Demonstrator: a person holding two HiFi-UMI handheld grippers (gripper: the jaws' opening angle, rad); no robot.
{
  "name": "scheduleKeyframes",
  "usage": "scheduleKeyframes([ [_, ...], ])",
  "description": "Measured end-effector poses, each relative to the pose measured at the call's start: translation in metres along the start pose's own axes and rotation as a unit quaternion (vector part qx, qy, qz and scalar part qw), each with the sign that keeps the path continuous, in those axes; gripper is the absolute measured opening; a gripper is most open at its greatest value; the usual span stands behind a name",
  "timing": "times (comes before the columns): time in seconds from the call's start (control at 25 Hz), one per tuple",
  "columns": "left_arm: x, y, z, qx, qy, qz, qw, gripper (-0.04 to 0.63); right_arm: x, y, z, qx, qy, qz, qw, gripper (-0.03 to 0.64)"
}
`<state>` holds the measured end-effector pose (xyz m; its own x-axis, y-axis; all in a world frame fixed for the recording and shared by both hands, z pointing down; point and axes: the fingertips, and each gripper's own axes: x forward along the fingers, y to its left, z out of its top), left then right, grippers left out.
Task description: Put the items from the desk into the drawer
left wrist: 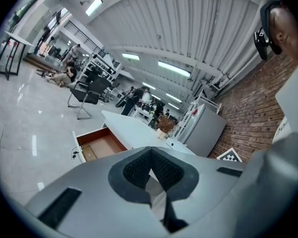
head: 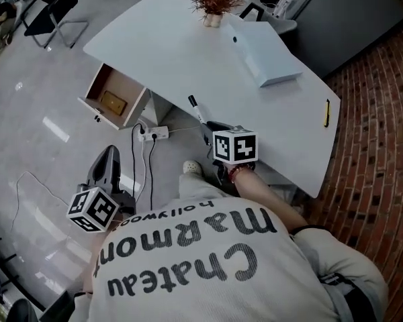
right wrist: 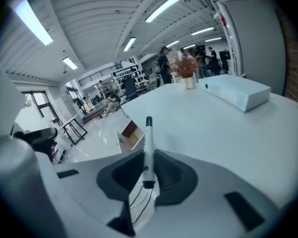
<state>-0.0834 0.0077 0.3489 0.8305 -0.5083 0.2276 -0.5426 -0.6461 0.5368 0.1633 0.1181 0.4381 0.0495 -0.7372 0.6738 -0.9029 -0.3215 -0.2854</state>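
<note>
A white marker with a black cap [head: 196, 109] sticks out over the desk's near edge, and my right gripper [head: 205, 129] is shut on its lower end. Seen from the right gripper view, the marker [right wrist: 148, 144] stands between the pads and points toward the open drawer [right wrist: 130, 133]. The wooden drawer [head: 114, 94] hangs open at the desk's left side with a flat tan item [head: 113, 102] inside. My left gripper [head: 107, 157] hovers over the floor below the drawer, shut and empty [left wrist: 150, 151]. A yellow pencil [head: 327, 113] lies near the desk's right edge.
A white box [head: 269, 58] and a potted dry plant [head: 213, 0] stand on the white desk [head: 181, 52]. A power strip with cables [head: 154, 133] lies on the floor under the desk. A chair [head: 52, 11] stands far left. Brick surface runs along the right.
</note>
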Motion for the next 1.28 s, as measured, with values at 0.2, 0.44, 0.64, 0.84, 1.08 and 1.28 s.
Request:
scheduleKeyframes([
  [0.2, 0.002, 0.032, 0.009, -0.014, -0.014, 0.033, 0.9993, 0.000, 0.037, 0.044, 0.016, -0.040, 0.018, 0.050, 0.998, 0.071],
  [0.44, 0.003, 0.079, 0.041, -0.033, -0.049, 0.092, 0.9941, 0.001, 0.108, 0.093, 0.050, -0.074, 0.047, 0.115, 0.989, 0.071],
  [0.64, 0.006, 0.118, 0.069, -0.045, -0.081, 0.150, 0.9843, 0.002, 0.168, 0.140, 0.088, -0.112, 0.070, 0.166, 0.977, 0.071],
  [0.84, 0.008, 0.159, 0.096, -0.062, -0.111, 0.202, 0.9712, 0.001, 0.220, 0.185, 0.116, -0.144, 0.093, 0.208, 0.963, 0.071],
  [1.08, 0.007, 0.201, 0.113, -0.078, -0.155, 0.263, 0.9491, 0.001, 0.281, 0.224, 0.122, -0.184, 0.129, 0.247, 0.943, 0.071],
  [1.28, 0.000, 0.227, 0.108, -0.085, -0.154, 0.302, 0.9368, 0.002, 0.318, 0.247, 0.092, -0.196, 0.171, 0.260, 0.930, 0.071],
])
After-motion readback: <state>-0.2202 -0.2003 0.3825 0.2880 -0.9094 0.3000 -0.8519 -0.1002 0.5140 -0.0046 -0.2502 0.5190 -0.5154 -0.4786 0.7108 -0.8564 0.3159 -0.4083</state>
